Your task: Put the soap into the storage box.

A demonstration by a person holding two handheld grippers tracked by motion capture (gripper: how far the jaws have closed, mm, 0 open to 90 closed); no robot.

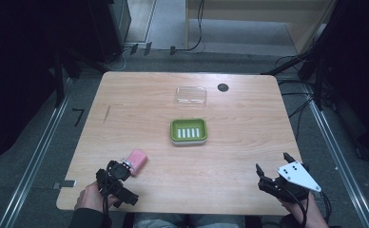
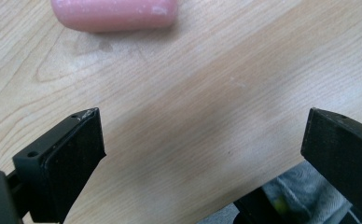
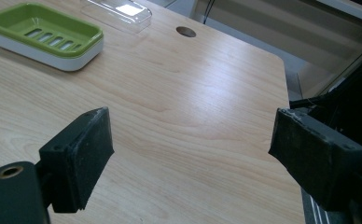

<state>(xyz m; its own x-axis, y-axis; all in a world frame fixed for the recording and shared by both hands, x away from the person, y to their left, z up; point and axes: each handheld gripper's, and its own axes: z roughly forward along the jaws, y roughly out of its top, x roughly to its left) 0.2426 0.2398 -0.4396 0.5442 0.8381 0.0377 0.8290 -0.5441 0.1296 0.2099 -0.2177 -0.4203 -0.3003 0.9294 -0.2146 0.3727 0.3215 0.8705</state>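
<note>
Pink soap bar [image 1: 137,161]: near-left on table [image 1: 249,142], just beyond left gripper [image 1: 117,176], not yet grasped. Green soap dish [image 1: 188,131]: mid-table, empty; clear lid [image 1: 190,95] lying beyond it. Progress judged: barely begun; pickup and placing in dish outstanding. Left gripper: jaws spread wide, empty, touching nothing. Right gripper [image 1: 271,168]: near-right, likewise gaping, empty.

light: dim surroundings, lit table [image 1: 230,156] | glare: soft sheen | blur: close views slightly soft
</note>
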